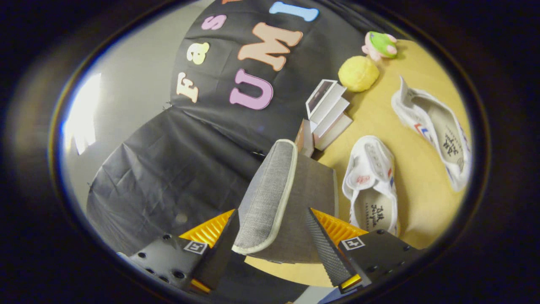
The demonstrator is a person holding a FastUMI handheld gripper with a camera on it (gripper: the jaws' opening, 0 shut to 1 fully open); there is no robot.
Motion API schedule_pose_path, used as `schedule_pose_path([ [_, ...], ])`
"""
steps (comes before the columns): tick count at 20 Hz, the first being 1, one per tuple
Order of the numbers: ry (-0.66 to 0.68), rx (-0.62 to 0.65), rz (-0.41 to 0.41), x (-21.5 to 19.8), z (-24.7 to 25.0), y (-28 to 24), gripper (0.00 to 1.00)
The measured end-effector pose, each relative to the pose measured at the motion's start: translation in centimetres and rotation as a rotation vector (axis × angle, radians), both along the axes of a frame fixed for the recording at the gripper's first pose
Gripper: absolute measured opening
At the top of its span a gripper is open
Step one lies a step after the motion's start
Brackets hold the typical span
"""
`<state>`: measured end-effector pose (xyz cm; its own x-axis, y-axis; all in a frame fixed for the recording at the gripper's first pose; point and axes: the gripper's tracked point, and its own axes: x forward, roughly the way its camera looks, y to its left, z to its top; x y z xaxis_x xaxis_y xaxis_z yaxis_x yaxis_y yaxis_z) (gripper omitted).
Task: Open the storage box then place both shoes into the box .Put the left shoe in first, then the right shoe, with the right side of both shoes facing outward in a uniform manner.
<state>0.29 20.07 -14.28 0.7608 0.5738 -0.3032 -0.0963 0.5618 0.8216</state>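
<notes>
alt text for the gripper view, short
The tool has its two fingers on either side of the grey fabric lid of the storage box, which stands raised on edge. Beyond it on the wooden table lie two white shoes, one nearer and one farther, with stacked books, a yellow ball and a plush toy.

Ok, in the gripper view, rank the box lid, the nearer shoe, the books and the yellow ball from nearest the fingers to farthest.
1. Box lid: between the fingers.
2. Nearer shoe: just ahead, beside the lid.
3. Books: beyond the lid.
4. Yellow ball: behind the books.
</notes>
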Motion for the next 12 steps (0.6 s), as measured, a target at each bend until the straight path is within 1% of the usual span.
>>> schedule_pose_path([
  [1,0.013,0.023,0.005,0.1,-0.5,0.4,0.99],
  [3,0.030,0.111,0.018,0.4,-0.3,1.6,0.98],
  [5,0.047,0.207,0.050,0.3,0.3,2.8,0.83],
  [9,0.042,0.286,0.054,0.8,1.3,3.0,0.53],
  [11,0.017,0.325,0.009,1.1,2.1,2.3,0.38],
  [12,0.016,0.316,-0.012,1.8,2.1,2.5,0.30],
])
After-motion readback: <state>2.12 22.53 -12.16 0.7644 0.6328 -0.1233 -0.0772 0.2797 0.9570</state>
